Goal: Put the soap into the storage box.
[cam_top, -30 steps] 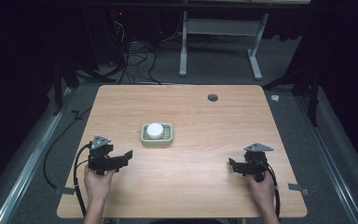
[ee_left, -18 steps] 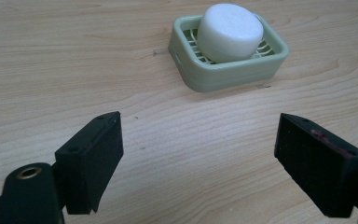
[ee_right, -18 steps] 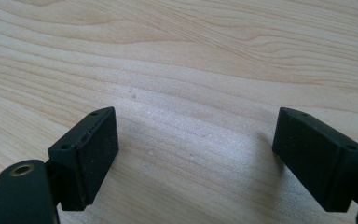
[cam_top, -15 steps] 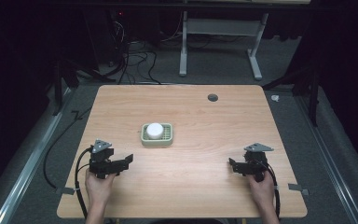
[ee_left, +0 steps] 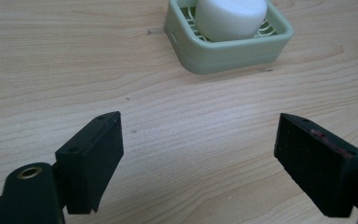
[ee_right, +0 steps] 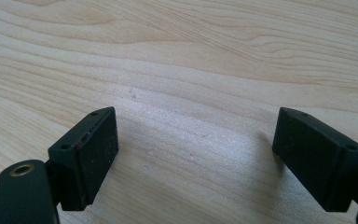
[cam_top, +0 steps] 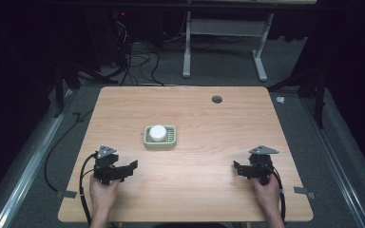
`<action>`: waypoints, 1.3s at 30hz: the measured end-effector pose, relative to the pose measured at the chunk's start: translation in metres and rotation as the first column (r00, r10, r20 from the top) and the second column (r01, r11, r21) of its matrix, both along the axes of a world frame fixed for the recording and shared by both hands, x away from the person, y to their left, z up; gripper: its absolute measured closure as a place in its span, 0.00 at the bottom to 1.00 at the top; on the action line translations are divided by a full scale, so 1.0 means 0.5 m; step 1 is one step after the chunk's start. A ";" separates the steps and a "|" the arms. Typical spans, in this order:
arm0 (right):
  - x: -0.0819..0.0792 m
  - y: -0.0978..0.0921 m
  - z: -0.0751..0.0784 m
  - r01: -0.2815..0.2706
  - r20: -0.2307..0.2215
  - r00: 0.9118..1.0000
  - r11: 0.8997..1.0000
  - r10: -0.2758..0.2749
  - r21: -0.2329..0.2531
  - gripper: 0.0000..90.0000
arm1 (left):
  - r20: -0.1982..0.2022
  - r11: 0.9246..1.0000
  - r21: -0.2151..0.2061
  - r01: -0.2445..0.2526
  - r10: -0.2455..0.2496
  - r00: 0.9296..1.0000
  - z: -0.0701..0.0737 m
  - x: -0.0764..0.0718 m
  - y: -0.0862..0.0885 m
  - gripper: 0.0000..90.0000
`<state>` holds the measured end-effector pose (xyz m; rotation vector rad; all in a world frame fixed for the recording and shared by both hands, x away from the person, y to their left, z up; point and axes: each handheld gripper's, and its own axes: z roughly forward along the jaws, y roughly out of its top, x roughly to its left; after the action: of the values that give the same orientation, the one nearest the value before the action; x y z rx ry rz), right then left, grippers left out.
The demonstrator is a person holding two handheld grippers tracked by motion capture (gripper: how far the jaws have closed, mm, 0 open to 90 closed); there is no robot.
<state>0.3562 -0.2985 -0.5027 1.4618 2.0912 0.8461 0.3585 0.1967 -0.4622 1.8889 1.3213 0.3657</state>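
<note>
A white soap bar (cam_top: 158,133) lies in a pale green soap dish (cam_top: 171,140) that sits flat on the wooden table (cam_top: 209,118), a little to the person's left of the table's middle. In the left gripper view the soap bar (ee_left: 230,17) is rounded and smooth and rests on the ribbed floor of the soap dish (ee_left: 233,51), inside its raised rim; the dish's corners are rounded and a small slot shows in its near wall.

Nearer the person than the dish and to its left, the left gripper (cam_top: 132,166) is held low over the table by the left hand (cam_top: 103,192), its tips aimed toward the dish but apart from it. Its jaws stand wide apart with nothing between them, bare wood showing in the gap.

Well apart from the dish, toward the table's right near corner, the right gripper (cam_top: 235,167) is held by the right hand (cam_top: 267,192), pointing leftward toward the dish side. Its jaws too are spread wide and hold nothing; in the right gripper view bare wood grain lies between them.

Beyond the dish, near the far edge, a round cable hole (cam_top: 216,99) is set in the table. Past that edge, cables (cam_top: 138,61) lie on the grey floor beside a white desk frame (cam_top: 223,52).
</note>
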 end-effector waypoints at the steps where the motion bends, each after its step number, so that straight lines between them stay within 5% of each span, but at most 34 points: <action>1: 0.000 0.000 0.000 0.000 0.000 1.000 1.000 0.000 0.000 0.17 | -0.004 1.000 0.000 0.004 -0.004 1.000 -0.003 0.000 -0.002 0.18; 27: 0.000 0.000 0.000 0.000 0.000 1.000 1.000 0.000 0.000 0.17 | -0.063 1.000 0.003 0.024 -0.023 0.998 -0.053 0.003 -0.035 0.19; 30: 0.000 0.000 0.000 0.000 0.000 1.000 1.000 0.000 0.000 0.17 | -0.049 0.997 0.075 0.020 -0.016 0.999 -0.059 0.004 -0.046 0.19; 39: 0.000 0.000 0.000 0.001 -0.001 1.000 1.000 -0.001 0.001 0.17 | -0.037 0.992 0.122 0.017 -0.013 0.999 -0.075 0.012 -0.066 0.18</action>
<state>0.3561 -0.2984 -0.5026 1.4635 2.0915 0.8460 0.3643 0.1635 -0.4997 2.0139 1.3345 0.4149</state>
